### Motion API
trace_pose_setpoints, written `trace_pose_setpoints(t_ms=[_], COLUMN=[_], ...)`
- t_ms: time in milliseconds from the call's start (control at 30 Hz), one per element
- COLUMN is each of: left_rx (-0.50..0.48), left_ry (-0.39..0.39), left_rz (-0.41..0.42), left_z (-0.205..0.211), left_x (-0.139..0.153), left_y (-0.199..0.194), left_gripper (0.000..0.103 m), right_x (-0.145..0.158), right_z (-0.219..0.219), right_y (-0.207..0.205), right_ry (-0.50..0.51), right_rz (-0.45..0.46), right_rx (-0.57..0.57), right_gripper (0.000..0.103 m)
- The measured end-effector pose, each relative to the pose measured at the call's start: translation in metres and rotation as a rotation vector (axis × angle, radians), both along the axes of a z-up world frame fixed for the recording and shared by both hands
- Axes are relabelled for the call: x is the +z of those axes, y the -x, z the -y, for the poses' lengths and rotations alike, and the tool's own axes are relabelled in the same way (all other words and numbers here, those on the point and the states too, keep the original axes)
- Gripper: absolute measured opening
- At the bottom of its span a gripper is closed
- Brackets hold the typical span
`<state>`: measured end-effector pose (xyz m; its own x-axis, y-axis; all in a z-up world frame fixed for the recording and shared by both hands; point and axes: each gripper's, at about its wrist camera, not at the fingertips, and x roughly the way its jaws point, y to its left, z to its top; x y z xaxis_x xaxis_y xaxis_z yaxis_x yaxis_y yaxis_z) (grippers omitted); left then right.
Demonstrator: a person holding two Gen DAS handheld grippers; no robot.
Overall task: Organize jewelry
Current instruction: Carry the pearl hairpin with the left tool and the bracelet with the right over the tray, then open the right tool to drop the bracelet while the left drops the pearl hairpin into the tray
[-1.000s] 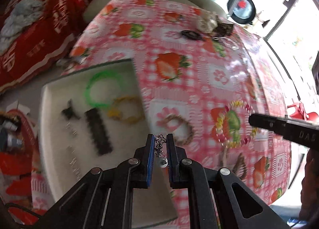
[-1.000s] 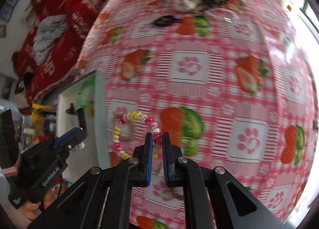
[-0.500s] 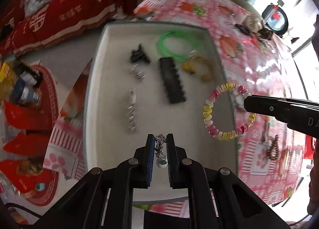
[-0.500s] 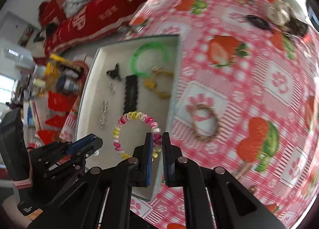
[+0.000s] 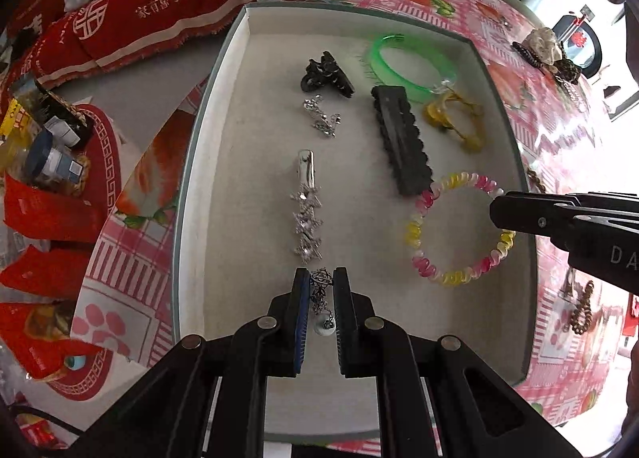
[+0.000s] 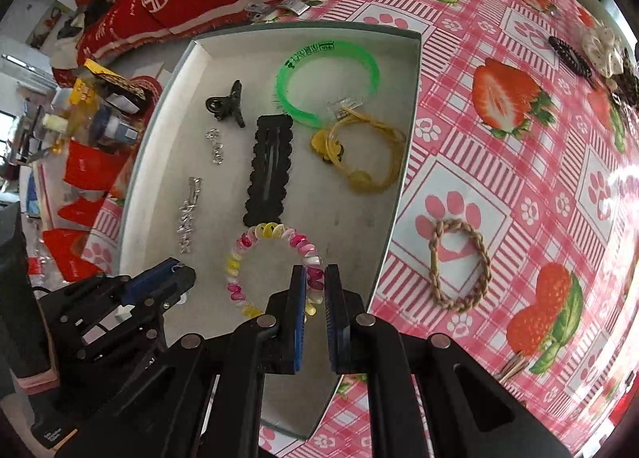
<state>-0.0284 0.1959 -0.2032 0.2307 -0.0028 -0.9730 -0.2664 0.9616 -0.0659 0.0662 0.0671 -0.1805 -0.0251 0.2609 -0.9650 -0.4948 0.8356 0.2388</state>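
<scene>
A white tray [image 5: 223, 186] lies on the strawberry tablecloth. In it are a green bangle [image 5: 413, 64], a black scalloped clip [image 5: 401, 142], a black claw clip [image 5: 327, 76], silver pieces [image 5: 305, 214] and a yellow cord bracelet [image 5: 459, 120]. My left gripper [image 5: 320, 278] is shut on a silver earring with a pearl drop [image 5: 322, 306], low over the tray's near end. My right gripper [image 6: 315, 278] is shut on a pink and yellow spiral bracelet [image 6: 271, 258] and holds it over the tray's right side; the bracelet also shows in the left wrist view [image 5: 459, 230].
A braided tan bracelet [image 6: 459, 266] lies on the cloth right of the tray [image 6: 403, 162]. Dark beads [image 5: 583, 310] lie further right. A dark hair tie [image 6: 569, 56] and a white scrunchie [image 6: 603, 48] sit at the far side. Red packets and jars [image 5: 52, 170] lie left of the table.
Both grippers have moved left from over the tablecloth to over the tray, each still holding its piece, and have come lower toward the tray floor.
</scene>
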Motion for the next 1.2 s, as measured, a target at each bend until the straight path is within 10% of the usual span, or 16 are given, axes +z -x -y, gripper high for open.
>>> trace_pose_setpoints(t_ms=[567,800,1200], left_rx=[-0.038,-0.037,-0.061], left_ry=[-0.072,-0.082,-0.105], left_rz=[0.003,-0.009,0.005], left_z=[0.000,0.003,0.011], left_x=[0.000,0.004,0.019], left_y=[-0.019,-0.016,-0.016], left_gripper=[0.018,0.018,0.018], right_x=[-0.015,-0.013,0.041], right_z=[-0.016,-0.020,0.025], right_y=[-0.020,-0.018,-0.015], right_ry=[0.051,-0.004,-0.120], right_rz=[0.015,0.004,0.102], right_rx=[-0.015,-0.002,-0.131], right_gripper=[0.011,0.046,0.058])
